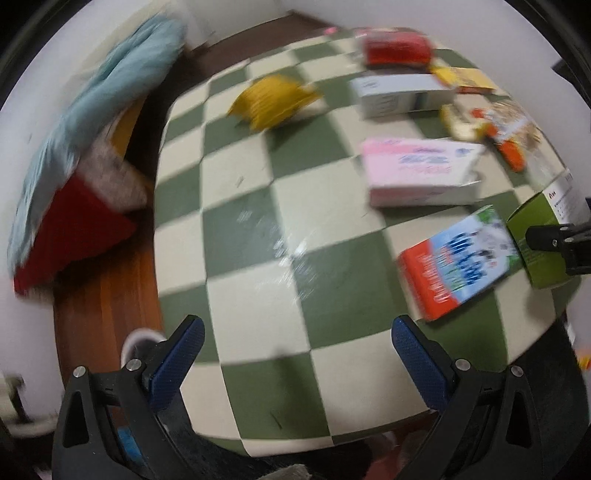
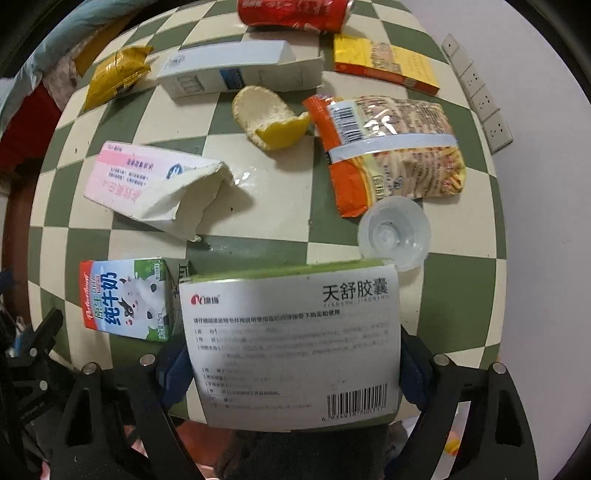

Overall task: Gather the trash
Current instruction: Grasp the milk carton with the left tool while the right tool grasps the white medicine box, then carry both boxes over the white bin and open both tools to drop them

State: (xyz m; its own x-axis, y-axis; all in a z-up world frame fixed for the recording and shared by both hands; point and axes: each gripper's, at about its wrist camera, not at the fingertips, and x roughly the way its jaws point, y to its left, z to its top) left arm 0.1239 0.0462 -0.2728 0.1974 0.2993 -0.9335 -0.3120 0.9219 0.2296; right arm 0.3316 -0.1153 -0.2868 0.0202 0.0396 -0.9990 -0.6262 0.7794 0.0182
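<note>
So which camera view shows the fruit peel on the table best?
The right wrist view: the fruit peel lies sharp and unobstructed there, white inside up, between the white carton and the noodle packet. The left wrist view shows it only small and blurred near the far right.

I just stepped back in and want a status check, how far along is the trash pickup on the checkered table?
Early, it seems; no bin or collected trash is in view. In hand: the right gripper is shut on the medicine box. The left gripper is open with nothing in it. Left on the checkered table: milk carton, pink carton, peel, noodle packet, plastic cup, red can and more.
</note>
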